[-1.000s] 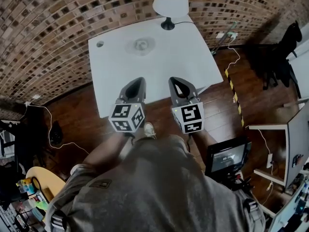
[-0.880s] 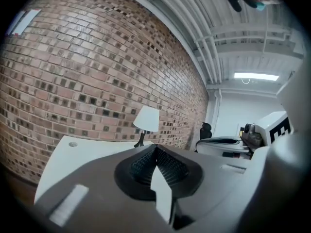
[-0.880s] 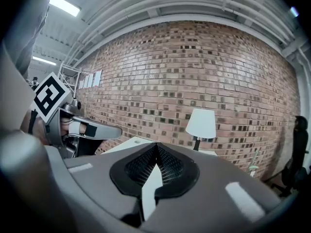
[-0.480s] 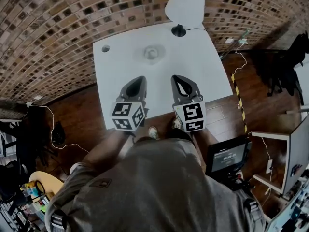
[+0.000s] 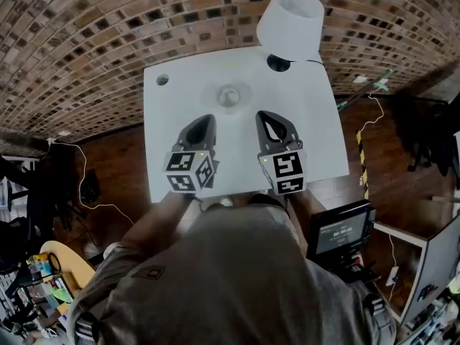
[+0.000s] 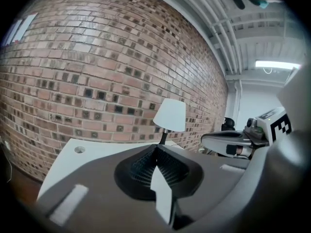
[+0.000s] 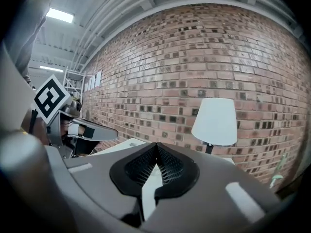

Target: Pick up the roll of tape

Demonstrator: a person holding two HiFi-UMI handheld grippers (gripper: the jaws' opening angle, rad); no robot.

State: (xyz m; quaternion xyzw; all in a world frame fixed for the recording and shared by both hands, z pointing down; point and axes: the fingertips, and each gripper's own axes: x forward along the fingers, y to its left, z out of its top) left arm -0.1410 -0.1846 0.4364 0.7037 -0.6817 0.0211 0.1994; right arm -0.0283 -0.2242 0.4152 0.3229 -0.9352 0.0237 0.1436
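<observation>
The roll of tape, clear and pale, lies flat on the white table a little behind its middle. My left gripper and right gripper hang side by side over the near half of the table, both pointing at the wall. The tape sits ahead of them, between their two lines. Both are shut with nothing held. In the left gripper view the left gripper has its ribbed pads pressed together; the right gripper looks the same in its own view. Neither gripper view shows the tape.
A white-shaded lamp stands on a dark base at the table's far right corner. A round cable hole is at the far left corner. The brick wall runs behind. A monitor and cables lie on the floor at right.
Both grippers have advanced from the table's near edge to over its near half, closer to the tape. Their jaws have stayed shut.
</observation>
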